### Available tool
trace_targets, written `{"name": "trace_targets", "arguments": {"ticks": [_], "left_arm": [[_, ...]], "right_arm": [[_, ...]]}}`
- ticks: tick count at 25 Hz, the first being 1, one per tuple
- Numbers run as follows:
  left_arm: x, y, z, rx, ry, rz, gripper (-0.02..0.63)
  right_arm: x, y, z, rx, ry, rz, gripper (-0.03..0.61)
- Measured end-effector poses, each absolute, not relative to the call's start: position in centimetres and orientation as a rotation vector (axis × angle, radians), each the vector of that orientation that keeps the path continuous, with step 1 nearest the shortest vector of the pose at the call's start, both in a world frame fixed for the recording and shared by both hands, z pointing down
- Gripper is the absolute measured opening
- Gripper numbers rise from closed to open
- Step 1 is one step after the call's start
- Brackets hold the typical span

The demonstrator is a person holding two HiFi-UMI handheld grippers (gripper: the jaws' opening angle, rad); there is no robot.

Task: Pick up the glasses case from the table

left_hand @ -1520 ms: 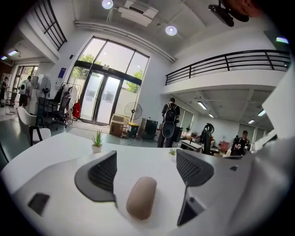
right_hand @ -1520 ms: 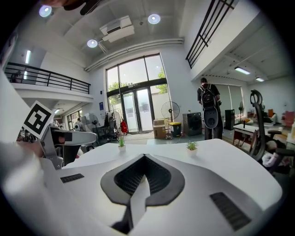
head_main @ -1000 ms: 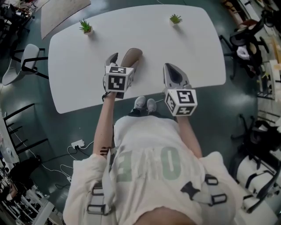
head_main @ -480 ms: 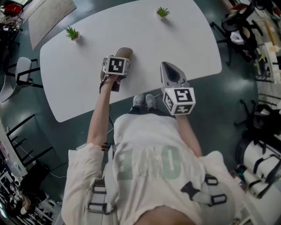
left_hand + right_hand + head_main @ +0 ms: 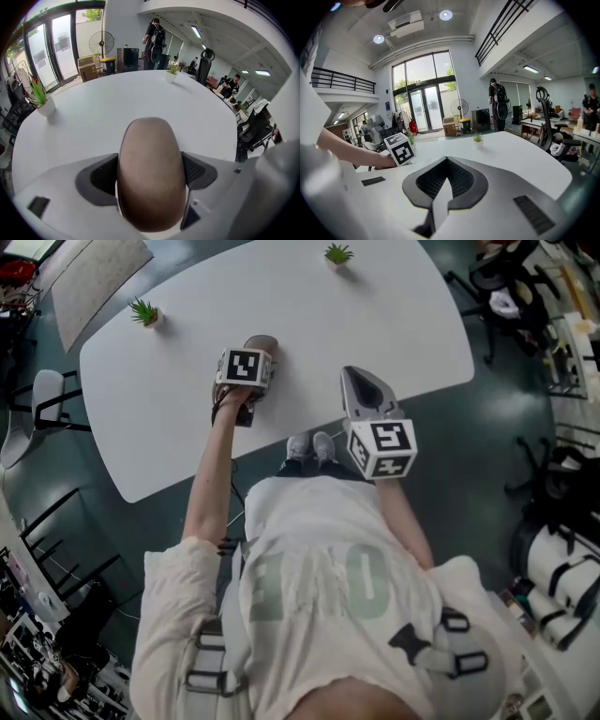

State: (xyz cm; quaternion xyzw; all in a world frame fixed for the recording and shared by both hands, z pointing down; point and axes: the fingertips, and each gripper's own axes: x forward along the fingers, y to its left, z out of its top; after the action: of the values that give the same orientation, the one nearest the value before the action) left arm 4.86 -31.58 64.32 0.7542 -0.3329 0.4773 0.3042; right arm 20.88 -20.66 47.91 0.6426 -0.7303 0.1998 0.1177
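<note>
Plants (image 5: 143, 312) stood along the table's (image 5: 394, 324) far edge, well apart from the brown glasses case (image 5: 262, 341) our left gripper (image 5: 150, 171) pinched mid-table; our right gripper (image 5: 447, 180) hovered rightward, jaws pressed together.

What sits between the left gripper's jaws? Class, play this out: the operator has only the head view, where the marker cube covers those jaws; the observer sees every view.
Observer: The left gripper view shows the brown glasses case between the left gripper pads, which press on both its sides.
Operator: Is the right gripper carrying anything?
Observer: No. Its own view shows the right gripper with jaws together and nothing between them.
Operator: Is anyone near the far side?
Observer: A person with a backpack stands beyond the table, back turned.
</note>
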Motion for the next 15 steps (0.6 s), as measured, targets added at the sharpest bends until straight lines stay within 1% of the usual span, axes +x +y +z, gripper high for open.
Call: {"name": "trace_targets", "arguments": {"ticks": [15], "left_arm": [[5.7,-30.2,66.5,1.858,-0.828,1.348,0.391]], "right_arm": [[20.8,-20.6,48.5,1.86,-2.124,0.596,0.002]]}}
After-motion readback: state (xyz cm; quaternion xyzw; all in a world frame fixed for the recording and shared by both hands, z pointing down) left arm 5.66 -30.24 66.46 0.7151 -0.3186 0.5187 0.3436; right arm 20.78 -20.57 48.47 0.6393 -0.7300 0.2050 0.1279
